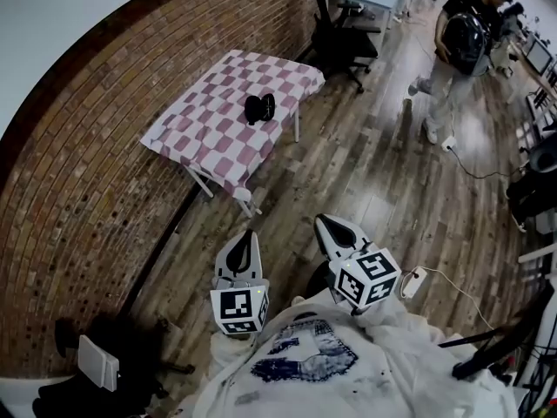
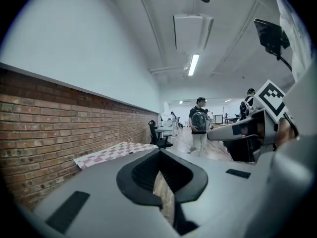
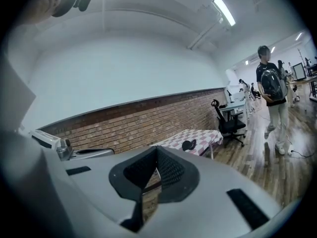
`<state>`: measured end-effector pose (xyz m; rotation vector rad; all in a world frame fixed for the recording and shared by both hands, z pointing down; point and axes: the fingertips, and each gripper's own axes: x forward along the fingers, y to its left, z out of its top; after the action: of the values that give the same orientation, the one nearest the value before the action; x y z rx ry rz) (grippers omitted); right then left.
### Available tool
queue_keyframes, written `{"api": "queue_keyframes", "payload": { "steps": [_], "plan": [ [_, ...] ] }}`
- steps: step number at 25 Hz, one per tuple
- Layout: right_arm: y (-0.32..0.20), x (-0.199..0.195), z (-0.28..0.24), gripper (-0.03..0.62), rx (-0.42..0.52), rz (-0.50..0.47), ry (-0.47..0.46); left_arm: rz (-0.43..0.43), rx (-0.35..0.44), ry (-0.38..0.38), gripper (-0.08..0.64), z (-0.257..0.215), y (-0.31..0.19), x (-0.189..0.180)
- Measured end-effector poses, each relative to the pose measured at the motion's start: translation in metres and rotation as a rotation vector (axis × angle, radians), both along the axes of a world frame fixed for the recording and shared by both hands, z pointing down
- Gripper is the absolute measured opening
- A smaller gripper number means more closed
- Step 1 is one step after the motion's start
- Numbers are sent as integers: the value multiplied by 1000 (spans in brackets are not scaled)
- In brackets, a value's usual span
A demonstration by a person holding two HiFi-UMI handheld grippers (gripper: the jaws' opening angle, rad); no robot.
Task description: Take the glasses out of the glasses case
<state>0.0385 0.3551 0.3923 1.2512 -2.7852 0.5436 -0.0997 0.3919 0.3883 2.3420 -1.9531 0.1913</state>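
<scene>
Head view. A small black glasses case [image 1: 259, 108] lies on a folding table draped in pink-and-white chequered cloth [image 1: 204, 116], upper centre-left of the frame, beside a red brick wall [image 1: 96, 155]. The left gripper [image 1: 249, 236] and right gripper [image 1: 325, 222], lower centre, are held above the wood-plank floor [image 1: 357, 172], well apart from the table. Each pair of jaws is closed together with nothing between them. Upper right: a person carrying a black backpack [image 1: 459, 46], and a black office chair [image 1: 344, 42] beyond the table
</scene>
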Motion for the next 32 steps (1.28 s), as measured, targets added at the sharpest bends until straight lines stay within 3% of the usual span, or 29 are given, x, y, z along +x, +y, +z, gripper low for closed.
{"api": "queue_keyframes", "payload": {
  "steps": [15, 32],
  "plan": [
    [-28, -34, 15, 14, -41, -67, 0, -67, -52, 14, 9, 18, -17, -30],
    [-175, -33, 20, 14, -72, -67, -10, -61, -90, -5, 9, 23, -159, -27]
  ]
}}
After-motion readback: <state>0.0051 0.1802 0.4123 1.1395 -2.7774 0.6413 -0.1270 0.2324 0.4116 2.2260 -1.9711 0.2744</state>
